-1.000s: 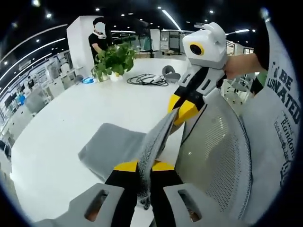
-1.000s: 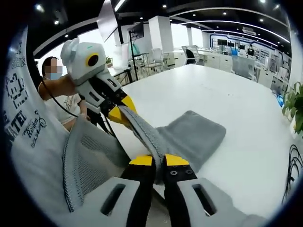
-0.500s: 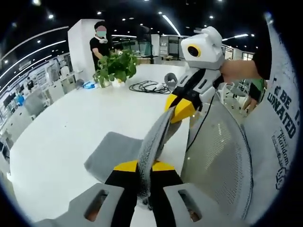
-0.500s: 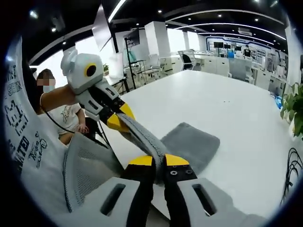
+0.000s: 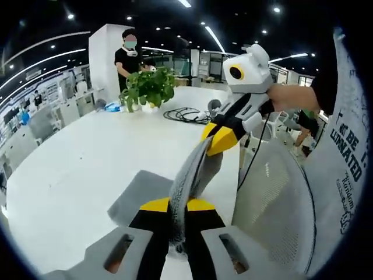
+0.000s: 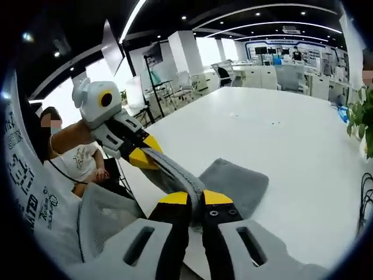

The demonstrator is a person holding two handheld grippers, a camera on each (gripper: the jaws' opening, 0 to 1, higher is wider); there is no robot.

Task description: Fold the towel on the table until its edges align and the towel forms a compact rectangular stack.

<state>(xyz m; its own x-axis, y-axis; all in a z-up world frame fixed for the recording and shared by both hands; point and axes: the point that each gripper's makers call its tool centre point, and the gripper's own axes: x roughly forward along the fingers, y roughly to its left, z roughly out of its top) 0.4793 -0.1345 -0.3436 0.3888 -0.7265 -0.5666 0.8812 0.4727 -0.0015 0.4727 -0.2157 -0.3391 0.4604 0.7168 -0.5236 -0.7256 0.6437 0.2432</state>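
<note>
— Why is the towel [image 5: 182, 184] strung up in the air like that?

— Each gripper pinches one corner of the same edge. The left gripper [image 5: 177, 205] is clenched on the grey cloth right at its yellow tips, and the right gripper [image 6: 195, 198] is clamped on the other corner, so the edge runs taut between them as a narrow band. I judge this as the lift of a fold: the near edge is raised off the desk [image 5: 70, 151] so it can be carried over the part that lies flat.

— Where is the rest of the towel?

— It lies on the white desk close to the near edge, a soft grey slab with rounded corners, seen beyond the jaws in the right gripper view [image 6: 236, 182]. The raised part climbs from it to the grippers.

— What is the cloth like?

— Thick and nubbly, a terry-type weave by the look; it sags a little and should drape rather than hold a crease. The desk is smooth, glossy and broad.

— Anything else around?

— A potted plant [image 5: 150, 87] and a coil of black cable [image 5: 186, 114] sit at the far end, well apart from the towel. A mesh chair back [image 5: 274, 198] stands near the person holding the grippers.
</note>
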